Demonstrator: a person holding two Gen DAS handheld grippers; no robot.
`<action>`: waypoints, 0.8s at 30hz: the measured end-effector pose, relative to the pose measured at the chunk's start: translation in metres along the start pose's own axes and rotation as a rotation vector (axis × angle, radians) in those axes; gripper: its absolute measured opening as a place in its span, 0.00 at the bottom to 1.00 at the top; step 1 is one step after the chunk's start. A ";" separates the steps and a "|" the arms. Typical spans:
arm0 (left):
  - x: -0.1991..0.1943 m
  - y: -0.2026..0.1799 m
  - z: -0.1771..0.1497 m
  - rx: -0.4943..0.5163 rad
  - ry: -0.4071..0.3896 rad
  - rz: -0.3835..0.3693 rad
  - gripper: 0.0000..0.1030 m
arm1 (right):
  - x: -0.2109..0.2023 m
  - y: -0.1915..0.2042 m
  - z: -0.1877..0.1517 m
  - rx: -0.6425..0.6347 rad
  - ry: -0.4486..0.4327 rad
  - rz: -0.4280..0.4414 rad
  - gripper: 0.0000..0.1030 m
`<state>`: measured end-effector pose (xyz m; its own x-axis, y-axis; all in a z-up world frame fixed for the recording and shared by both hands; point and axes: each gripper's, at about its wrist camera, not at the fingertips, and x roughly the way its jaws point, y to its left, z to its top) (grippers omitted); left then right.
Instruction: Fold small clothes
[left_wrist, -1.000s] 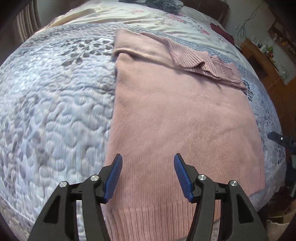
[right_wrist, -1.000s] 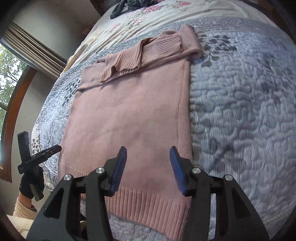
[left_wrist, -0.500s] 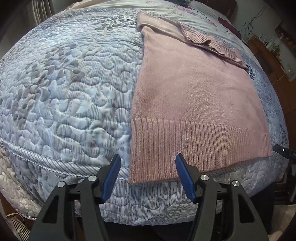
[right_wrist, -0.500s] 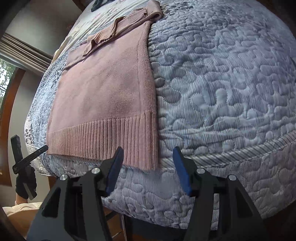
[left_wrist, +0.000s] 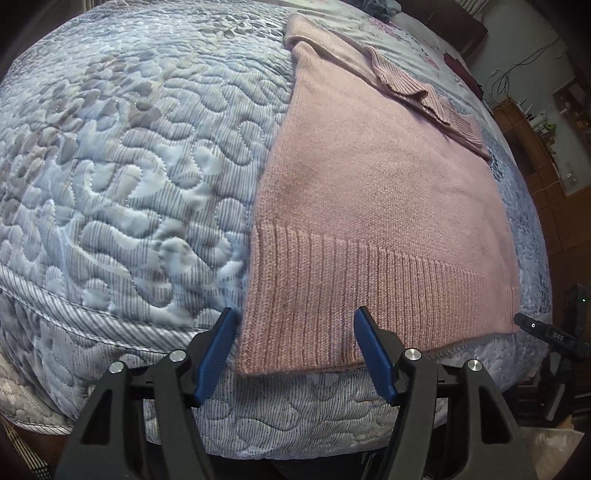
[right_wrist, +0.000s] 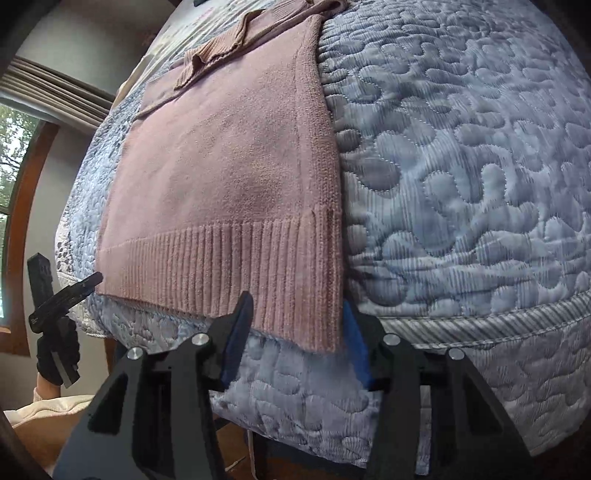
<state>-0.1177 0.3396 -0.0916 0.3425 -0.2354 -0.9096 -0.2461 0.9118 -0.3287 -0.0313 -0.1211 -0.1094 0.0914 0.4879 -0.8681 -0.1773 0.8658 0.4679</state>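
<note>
spanning the lower middle of the left wrist frame, the left gripper (left_wrist: 295, 347) is seen with its blue-padded jaws spread wide and nothing clamped between them. the near left corner of the pink sweater (left_wrist: 369, 192) lies between the jaws, its ribbed hem (left_wrist: 354, 295) hanging over the front edge of the quilted bedspread (left_wrist: 122, 177); whether the pads touch the knit cannot be told. at the bottom centre of the right wrist frame, the right gripper (right_wrist: 295, 325) is likewise held apart, with the other hem corner draped between its fingers and partly covering the right-hand pad. the sweater is laid flat on the bedspread, running from the lower centre toward the top of each frame, with a sleeve (left_wrist: 417, 88) folded across its far end. at the lower left of the right wrist frame, the other tool is seen gripped by a black-gloved hand (right_wrist: 55, 350), beside a wood-framed window (right_wrist: 14, 184). at the right edge of the left wrist frame, wooden furniture (left_wrist: 535, 147) is visible.
</note>
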 end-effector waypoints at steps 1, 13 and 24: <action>0.001 0.000 0.001 -0.004 -0.002 -0.006 0.59 | 0.001 0.001 0.000 0.004 0.001 0.008 0.42; 0.000 0.000 -0.004 -0.006 -0.016 0.000 0.30 | 0.007 -0.013 -0.002 0.069 0.014 0.006 0.11; -0.043 0.002 0.010 -0.070 -0.104 -0.209 0.10 | -0.035 -0.017 0.013 0.154 -0.065 0.292 0.09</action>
<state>-0.1237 0.3550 -0.0504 0.4834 -0.3772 -0.7900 -0.2213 0.8205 -0.5271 -0.0188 -0.1518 -0.0846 0.1214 0.7194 -0.6839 -0.0550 0.6928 0.7190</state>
